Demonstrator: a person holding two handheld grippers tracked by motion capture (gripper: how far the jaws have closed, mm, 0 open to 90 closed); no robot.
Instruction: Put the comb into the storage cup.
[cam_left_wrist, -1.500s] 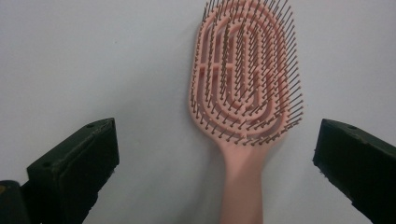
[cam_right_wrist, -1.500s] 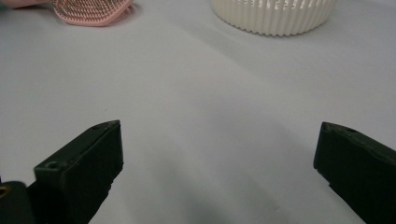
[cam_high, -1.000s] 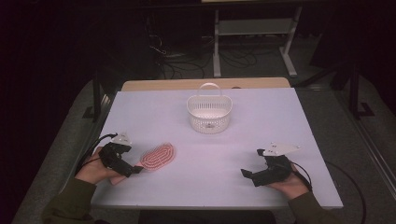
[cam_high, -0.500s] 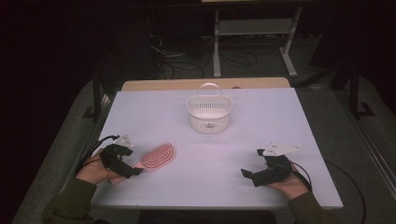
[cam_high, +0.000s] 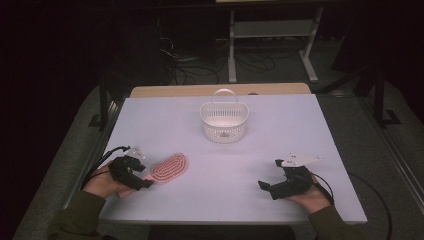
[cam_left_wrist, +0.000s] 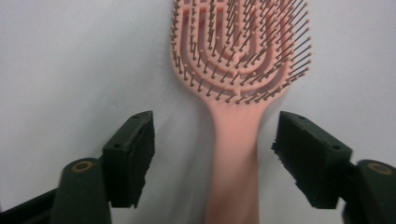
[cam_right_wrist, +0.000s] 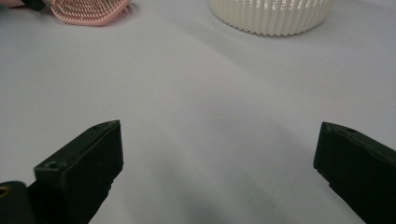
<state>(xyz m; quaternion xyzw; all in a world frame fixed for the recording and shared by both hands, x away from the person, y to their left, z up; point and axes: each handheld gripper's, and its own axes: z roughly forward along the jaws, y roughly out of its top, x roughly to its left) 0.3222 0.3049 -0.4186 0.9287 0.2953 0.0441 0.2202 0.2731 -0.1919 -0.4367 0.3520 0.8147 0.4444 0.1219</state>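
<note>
The pink plastic paddle hairbrush (cam_left_wrist: 236, 70) lies bristles-up on the near left part of the white desk (cam_high: 300, 125), its long axis running from the near left, where the handle is, toward the far right, where the oval head points. The left gripper (cam_high: 141, 184) sits at the handle end, and in the left gripper view the handle runs straight up between its two black jaws, which are spread wide, one on either side, with a clear gap to the handle on both; nothing is pinched yet. So the brush lies dead ahead of those jaws, handle first, and closing them looks like the natural next move. The left hand (cam_high: 102, 182) is by far the nearer one. The right gripper (cam_high: 265, 186) rests at the near right, well apart from the brush, its jaws also spread with only bare desk between them. A white ribbed plastic basket with a hoop handle (cam_high: 224, 122) stands far centre, with open desk between it and the brush.
</note>
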